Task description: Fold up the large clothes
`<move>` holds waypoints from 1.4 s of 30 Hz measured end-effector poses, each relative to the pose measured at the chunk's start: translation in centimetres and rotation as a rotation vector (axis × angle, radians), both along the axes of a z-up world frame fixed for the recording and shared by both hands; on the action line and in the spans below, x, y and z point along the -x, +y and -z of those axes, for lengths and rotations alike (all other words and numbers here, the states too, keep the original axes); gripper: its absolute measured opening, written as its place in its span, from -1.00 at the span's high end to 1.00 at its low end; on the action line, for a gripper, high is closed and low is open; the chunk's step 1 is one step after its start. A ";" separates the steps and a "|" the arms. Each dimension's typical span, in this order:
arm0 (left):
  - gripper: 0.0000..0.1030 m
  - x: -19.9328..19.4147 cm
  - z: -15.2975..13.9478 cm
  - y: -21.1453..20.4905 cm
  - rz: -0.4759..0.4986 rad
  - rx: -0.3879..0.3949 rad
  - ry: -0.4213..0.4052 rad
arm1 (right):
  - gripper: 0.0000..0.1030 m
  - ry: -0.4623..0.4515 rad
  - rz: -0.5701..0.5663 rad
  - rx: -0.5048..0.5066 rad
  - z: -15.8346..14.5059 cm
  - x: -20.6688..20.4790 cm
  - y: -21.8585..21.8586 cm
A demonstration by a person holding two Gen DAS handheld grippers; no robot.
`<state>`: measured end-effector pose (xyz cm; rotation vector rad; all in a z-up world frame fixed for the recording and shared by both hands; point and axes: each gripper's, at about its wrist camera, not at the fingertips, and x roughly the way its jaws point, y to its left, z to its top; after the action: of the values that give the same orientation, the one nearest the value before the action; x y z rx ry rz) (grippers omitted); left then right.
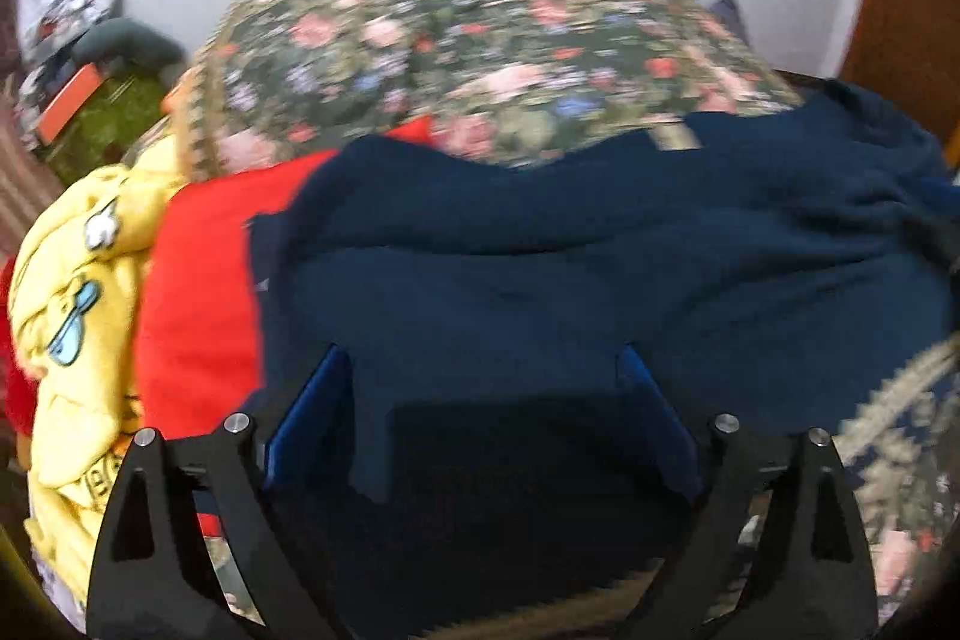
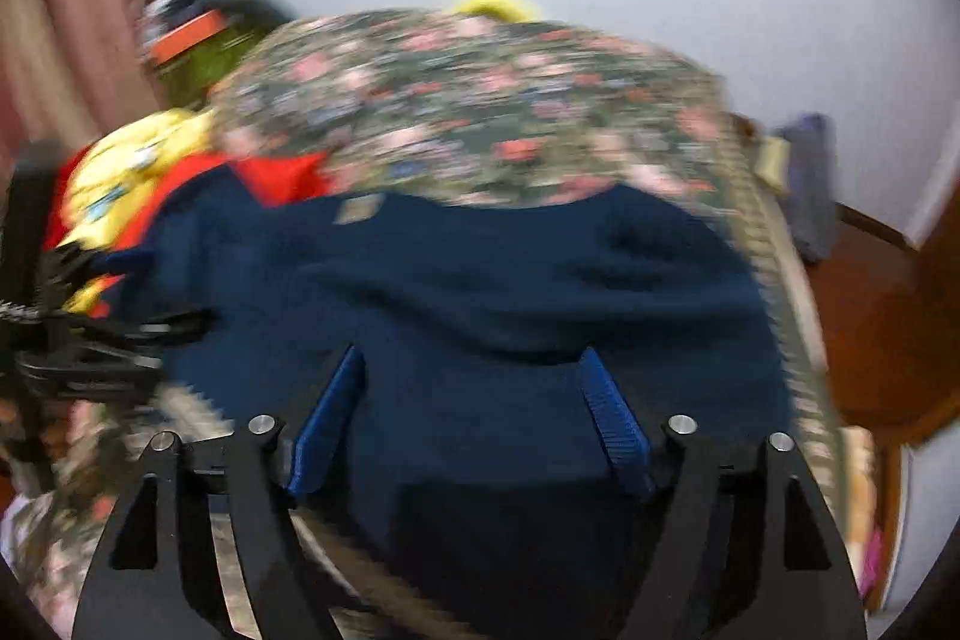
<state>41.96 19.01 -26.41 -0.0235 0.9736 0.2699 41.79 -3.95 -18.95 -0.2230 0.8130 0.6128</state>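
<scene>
Both my left tongs [image 1: 483, 382] and right tongs [image 2: 471, 388] hang open and empty over the navy sweater [image 1: 570, 250], which lies spread across the floral bedspread [image 1: 480, 40], apparently laid flat for folding.

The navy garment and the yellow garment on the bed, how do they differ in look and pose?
The navy garment is plain and dark; the yellow garment is bright with cartoon prints. The navy one lies spread across the floral bedspread; the yellow one sits bunched at the bed's left edge. The navy one lies right before both grippers. Both are soft clothes on the bed.
</scene>
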 end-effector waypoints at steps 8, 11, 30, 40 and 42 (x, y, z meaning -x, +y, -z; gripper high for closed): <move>-0.87 2.9 -0.9 4.3 -0.109 -0.018 -0.042 | -0.43 0.043 0.243 0.068 0.8 -3.1 -7.3; -0.86 4.3 -1.6 5.1 -0.164 -0.060 -0.045 | -0.43 0.045 0.240 0.057 0.1 -2.1 -8.0; -0.86 15.1 -4.6 5.9 -0.219 0.222 -0.115 | -0.64 -0.060 -0.035 -0.046 -4.3 6.4 -0.9; -0.86 15.9 2.4 4.8 -0.205 0.635 -0.025 | -0.74 0.008 -0.084 0.094 2.3 7.1 3.3; -0.86 15.2 3.6 4.9 -0.213 0.725 -0.024 | -0.76 0.024 -0.086 0.084 2.3 6.8 3.3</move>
<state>26.80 23.89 -30.01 -0.7932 1.0031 0.0982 34.98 -0.66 -21.25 -0.3293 0.8562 0.6633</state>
